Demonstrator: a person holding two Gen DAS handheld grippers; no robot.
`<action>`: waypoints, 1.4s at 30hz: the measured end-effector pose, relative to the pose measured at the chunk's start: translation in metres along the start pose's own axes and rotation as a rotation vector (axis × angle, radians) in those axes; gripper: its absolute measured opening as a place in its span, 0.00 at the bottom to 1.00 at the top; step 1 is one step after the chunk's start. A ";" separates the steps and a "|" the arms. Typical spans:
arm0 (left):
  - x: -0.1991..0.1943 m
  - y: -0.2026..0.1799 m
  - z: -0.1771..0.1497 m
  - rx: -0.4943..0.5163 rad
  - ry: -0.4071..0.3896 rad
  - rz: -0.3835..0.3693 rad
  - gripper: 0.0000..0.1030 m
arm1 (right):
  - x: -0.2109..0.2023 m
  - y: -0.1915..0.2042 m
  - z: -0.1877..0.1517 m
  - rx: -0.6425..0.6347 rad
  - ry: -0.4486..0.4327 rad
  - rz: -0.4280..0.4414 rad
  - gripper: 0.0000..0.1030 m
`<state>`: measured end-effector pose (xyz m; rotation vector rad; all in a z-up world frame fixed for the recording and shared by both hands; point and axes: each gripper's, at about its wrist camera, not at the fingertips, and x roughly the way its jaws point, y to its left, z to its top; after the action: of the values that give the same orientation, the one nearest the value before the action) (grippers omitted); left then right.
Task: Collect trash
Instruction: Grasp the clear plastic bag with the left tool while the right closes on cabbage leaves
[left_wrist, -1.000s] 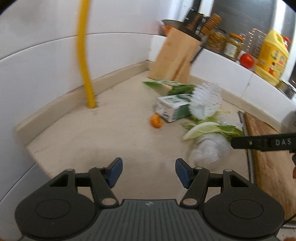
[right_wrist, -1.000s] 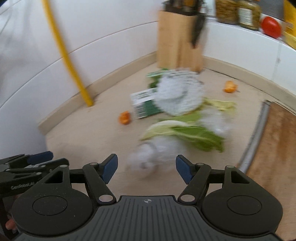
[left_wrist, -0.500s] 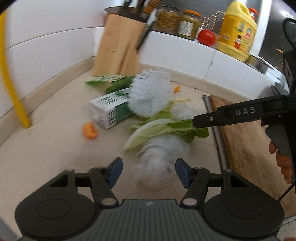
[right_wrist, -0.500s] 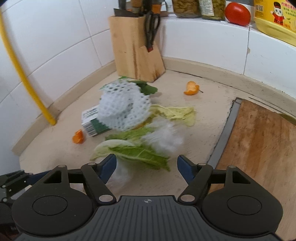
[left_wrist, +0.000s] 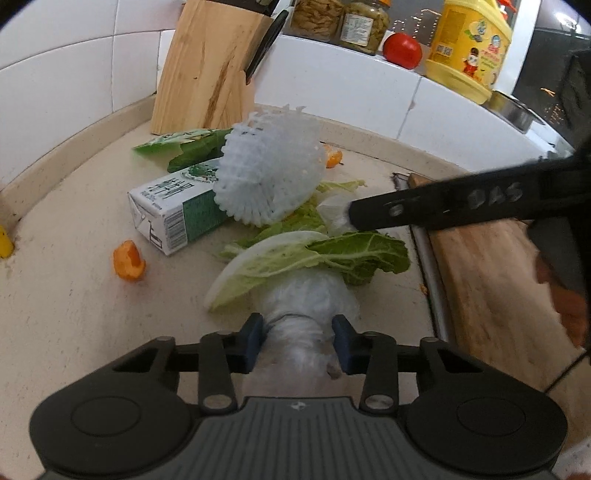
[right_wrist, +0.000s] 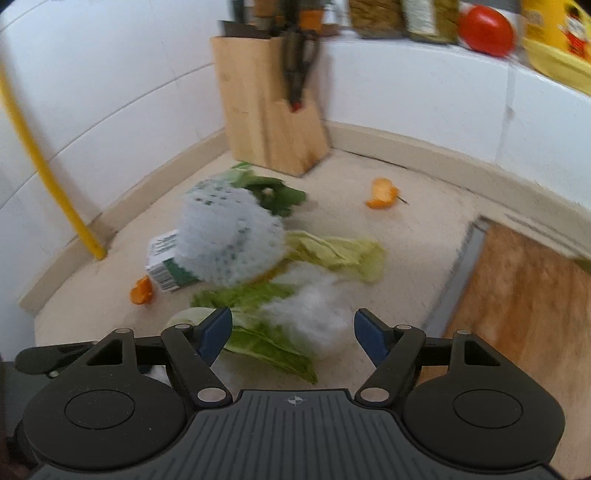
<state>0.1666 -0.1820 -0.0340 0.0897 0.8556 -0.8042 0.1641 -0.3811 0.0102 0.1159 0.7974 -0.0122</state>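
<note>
The left claw is closing around a crumpled white plastic bag that lies at the near edge of the trash heap. The bag sits between the blue pads, which look to be touching or nearly touching it, though a firm pinch is not yet evident. The right claw stands wide and holds nothing, poised over a second white wad and the leaves.

The main risk is the cabbage leaf draped across the far part of the bag. If the bag is lifted, the leaf may be dragged along and flop off, scattering the heap. The film is thin and slippery, so a shallow pinch could let it slide out, or take only a fold and leave the rest behind. The two claws work close together, and the right one's finger reaches across the heap in the left view, so they could knock each other.

The other trash lies farther off: a white foam net resting on a green-and-white carton, and orange peel to the left of the heap.

The tabletop is pale speckled stone in a white-tiled corner. A knife block stands at the far wall, a wooden cutting board lies to the right, and a ledge carries jars, a tomato and a yellow bottle.
</note>
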 end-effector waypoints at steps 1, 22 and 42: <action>-0.004 0.000 -0.001 0.002 0.001 -0.007 0.31 | 0.001 0.005 0.000 -0.039 0.001 0.009 0.76; -0.026 0.008 -0.025 0.040 0.042 -0.047 0.60 | 0.072 0.070 -0.009 -0.392 0.204 0.097 0.82; -0.062 0.018 -0.036 -0.003 0.004 0.019 0.38 | -0.007 0.059 -0.011 -0.272 0.132 0.170 0.11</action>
<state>0.1318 -0.1187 -0.0185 0.0968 0.8582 -0.7847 0.1542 -0.3218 0.0136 -0.0747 0.9112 0.2663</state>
